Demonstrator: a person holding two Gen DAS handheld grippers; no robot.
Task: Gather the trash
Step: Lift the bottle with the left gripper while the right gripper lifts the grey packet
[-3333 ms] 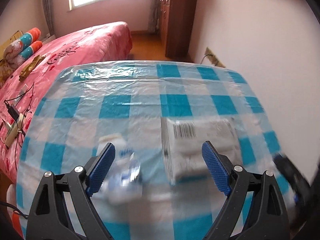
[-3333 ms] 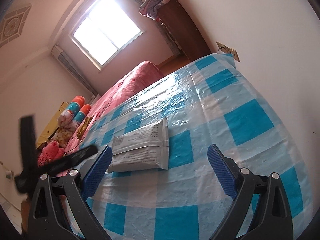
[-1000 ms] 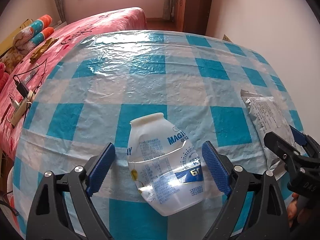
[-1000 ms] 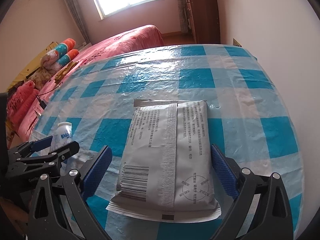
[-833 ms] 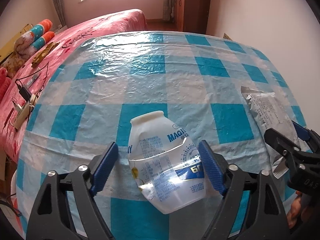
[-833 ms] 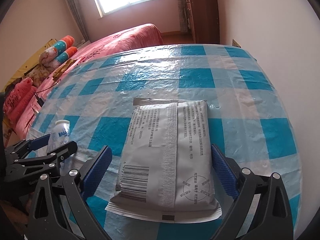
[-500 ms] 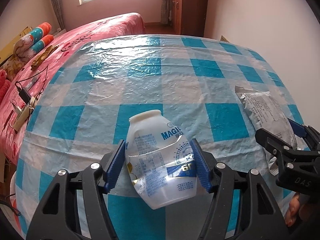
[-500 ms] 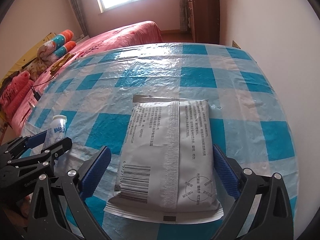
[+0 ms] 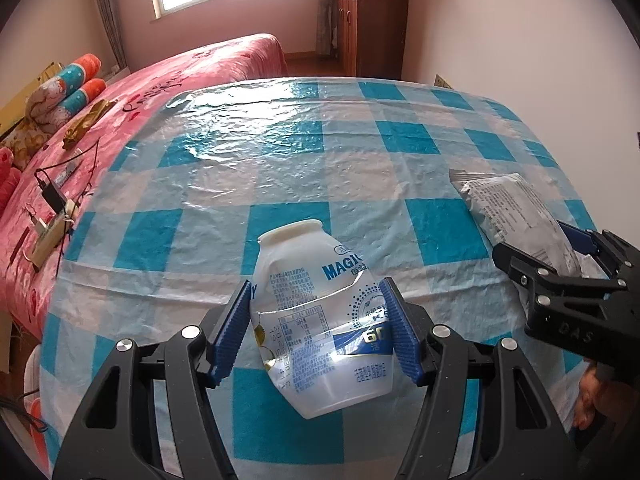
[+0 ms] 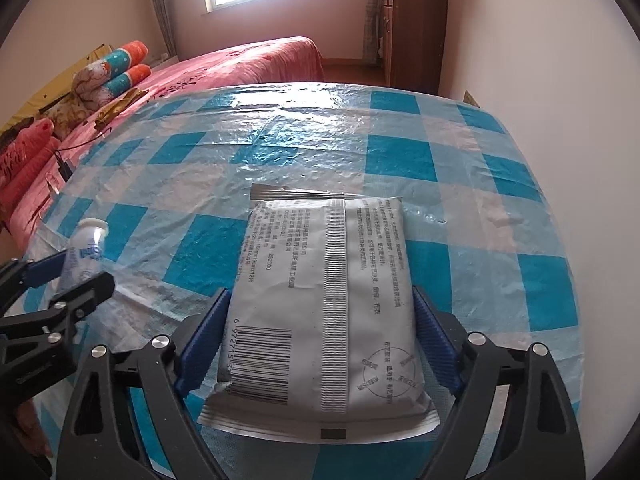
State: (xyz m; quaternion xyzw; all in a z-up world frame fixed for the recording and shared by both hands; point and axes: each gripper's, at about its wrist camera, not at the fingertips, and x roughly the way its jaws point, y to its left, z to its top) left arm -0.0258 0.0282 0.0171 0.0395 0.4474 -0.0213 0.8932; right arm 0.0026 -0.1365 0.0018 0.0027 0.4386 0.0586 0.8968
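A crushed white plastic bottle with blue print lies on the blue-and-white checked tablecloth. My left gripper is shut on it, both blue pads against its sides. A grey foil packet with a barcode lies flat on the cloth. My right gripper is shut on it, pads pressed to its two long edges. In the left wrist view the packet and the right gripper sit at the right. In the right wrist view the bottle and the left gripper sit at the left.
The table stands against a white wall on the right. A bed with a pink cover runs along the table's left side, with cables and a charger on it. A wooden cabinet stands at the back.
Both grippers have closed: the left one onto the bottle, the right one onto the packet. Both were wide open a second ago.
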